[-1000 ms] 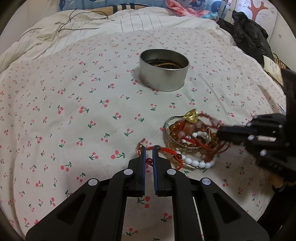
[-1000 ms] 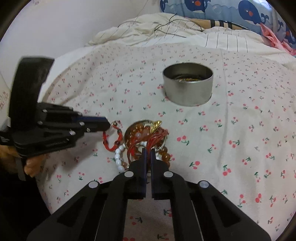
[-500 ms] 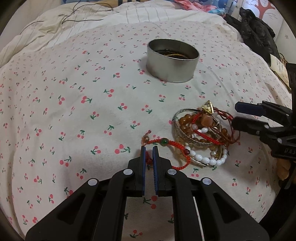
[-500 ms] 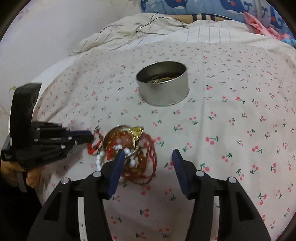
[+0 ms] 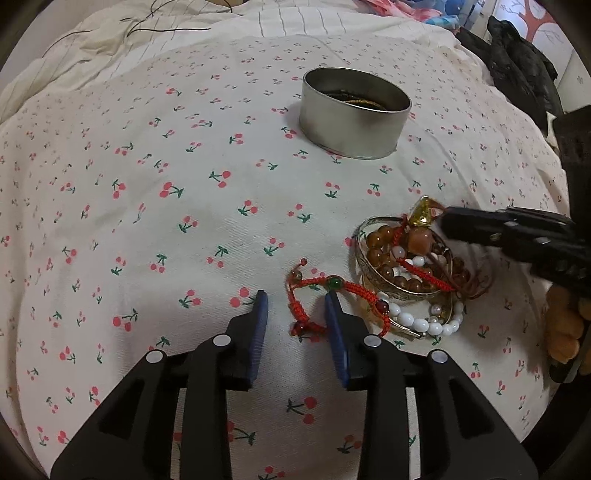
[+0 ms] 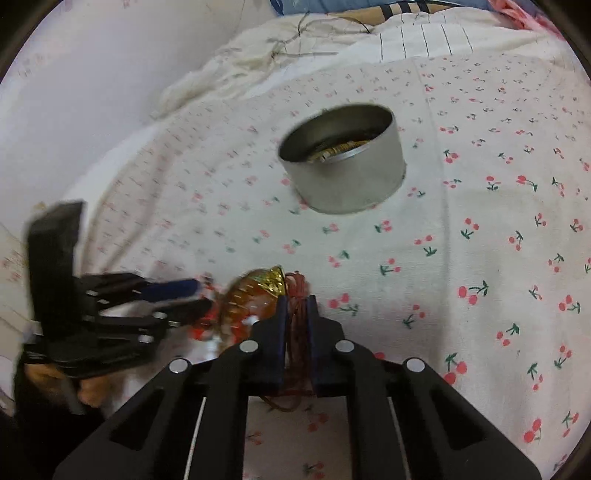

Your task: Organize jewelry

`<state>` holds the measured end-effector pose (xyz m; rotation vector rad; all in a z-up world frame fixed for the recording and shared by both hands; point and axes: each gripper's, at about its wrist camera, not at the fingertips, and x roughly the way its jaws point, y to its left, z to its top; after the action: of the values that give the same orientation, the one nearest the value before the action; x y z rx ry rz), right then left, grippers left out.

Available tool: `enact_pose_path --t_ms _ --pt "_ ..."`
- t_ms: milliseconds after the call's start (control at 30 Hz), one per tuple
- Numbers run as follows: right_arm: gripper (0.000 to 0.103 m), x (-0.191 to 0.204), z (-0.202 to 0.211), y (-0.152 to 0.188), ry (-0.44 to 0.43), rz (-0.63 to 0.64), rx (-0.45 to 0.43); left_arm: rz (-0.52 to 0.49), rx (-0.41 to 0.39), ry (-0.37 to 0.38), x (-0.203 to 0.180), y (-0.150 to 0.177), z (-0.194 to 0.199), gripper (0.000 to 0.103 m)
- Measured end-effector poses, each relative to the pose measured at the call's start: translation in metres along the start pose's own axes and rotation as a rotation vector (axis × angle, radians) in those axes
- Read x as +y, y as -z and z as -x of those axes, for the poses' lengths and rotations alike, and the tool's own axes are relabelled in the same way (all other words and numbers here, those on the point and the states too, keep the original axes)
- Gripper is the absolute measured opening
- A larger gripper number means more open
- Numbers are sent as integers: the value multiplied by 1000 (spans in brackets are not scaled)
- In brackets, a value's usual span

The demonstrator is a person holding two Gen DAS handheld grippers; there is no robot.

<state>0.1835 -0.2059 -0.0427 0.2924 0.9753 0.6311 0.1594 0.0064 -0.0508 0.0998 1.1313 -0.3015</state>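
A wide stretch of cherry-print bedspread lies bare to the left of the jewelry pile, and more open cloth separates the pile from the round metal tin standing further back; a gold-toned piece rests inside the tin. Rumpled striped bedding bounds the far edge of the bed, with dark clothing at the far right. The left gripper is low over the bedspread, jaws spread wide around one end of a red cord bracelet that trails out of the pile. The right gripper comes in from the pile's other side, jaws narrowed onto a bundle of brown-red cords beside the gold pendant; that view is motion-blurred
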Motion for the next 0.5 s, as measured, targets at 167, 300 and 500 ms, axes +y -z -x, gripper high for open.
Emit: enact_pose_path --t_ms 167,300,500 --pt "11 -10 21 0 -63 -54 -54 -4 1 -4 0 0 0 30" --pt "11 -12 27 -4 -105 -53 -46 -8 1 -7 -2 -1 0 30" --pt "42 -1 12 3 288 120 44 -18 1 -11 -3 -1 -1 33"
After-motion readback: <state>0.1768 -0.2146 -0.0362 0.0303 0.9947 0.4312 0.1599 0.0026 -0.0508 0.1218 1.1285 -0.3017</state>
